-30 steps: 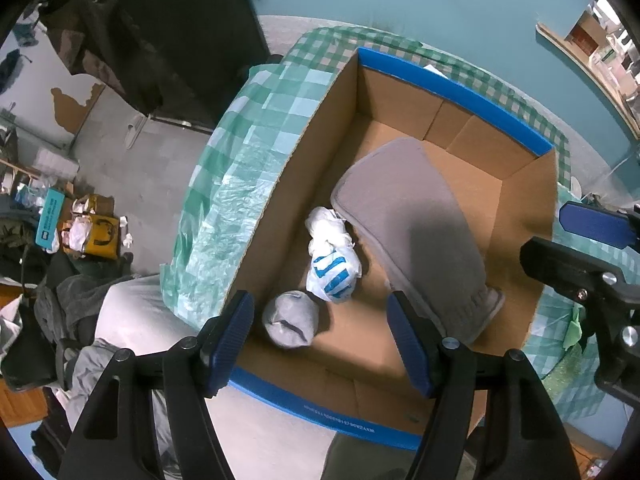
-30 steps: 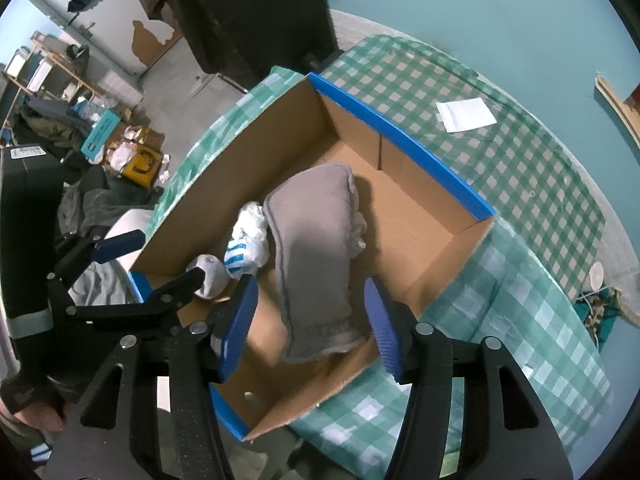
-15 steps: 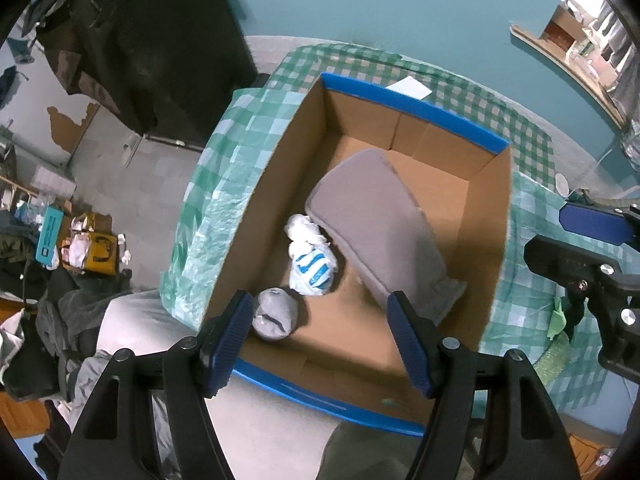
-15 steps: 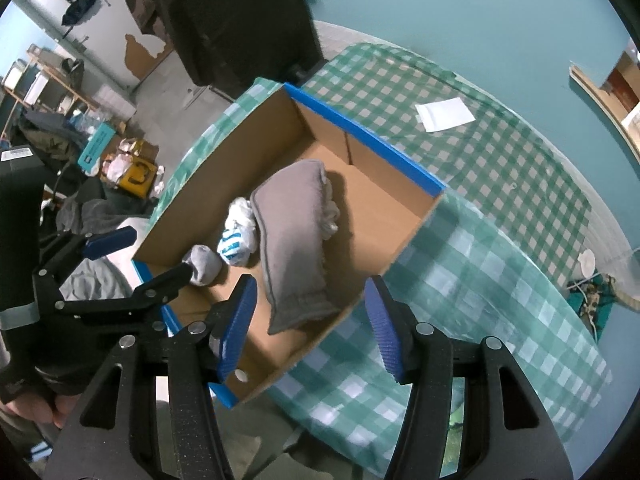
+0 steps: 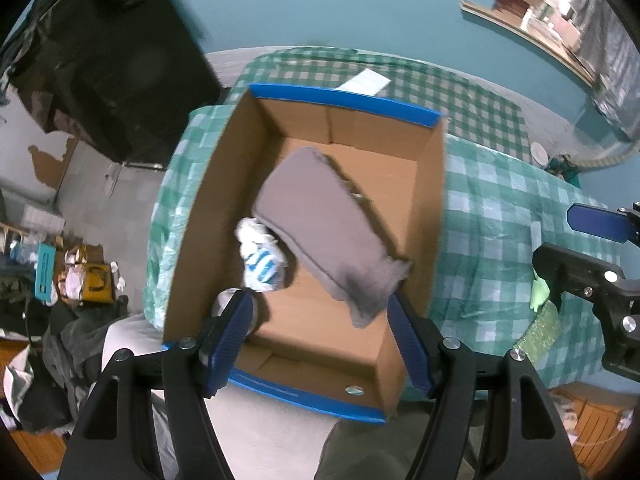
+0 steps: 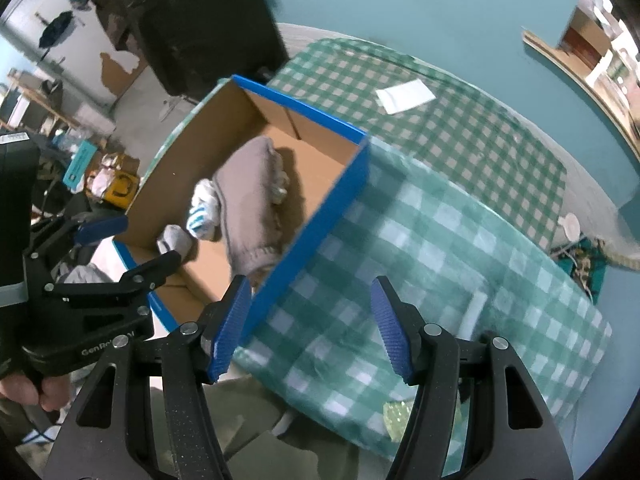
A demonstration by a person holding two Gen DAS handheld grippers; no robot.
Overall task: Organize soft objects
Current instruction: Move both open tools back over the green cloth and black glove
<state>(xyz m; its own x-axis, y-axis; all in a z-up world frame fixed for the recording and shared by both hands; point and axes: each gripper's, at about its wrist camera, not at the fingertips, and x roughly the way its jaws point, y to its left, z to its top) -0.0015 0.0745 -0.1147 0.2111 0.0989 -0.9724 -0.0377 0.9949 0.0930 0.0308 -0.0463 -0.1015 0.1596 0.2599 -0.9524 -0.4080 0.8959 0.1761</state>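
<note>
A long grey sock (image 5: 332,232) lies slanted in the cardboard box (image 5: 200,216), its cuff end leaning on the right wall. Just left of it sit a white and blue sock bundle (image 5: 262,264) and a small grey sock ball (image 5: 224,302) near the close left corner. The far right part of the box floor is bare. The box sits on a green checked tablecloth (image 6: 440,240) with lots of open room to the right. The left gripper (image 5: 320,332) hangs spread wide, holding nothing. The right gripper (image 6: 310,320) has just been opening, nothing between its jaws.
</note>
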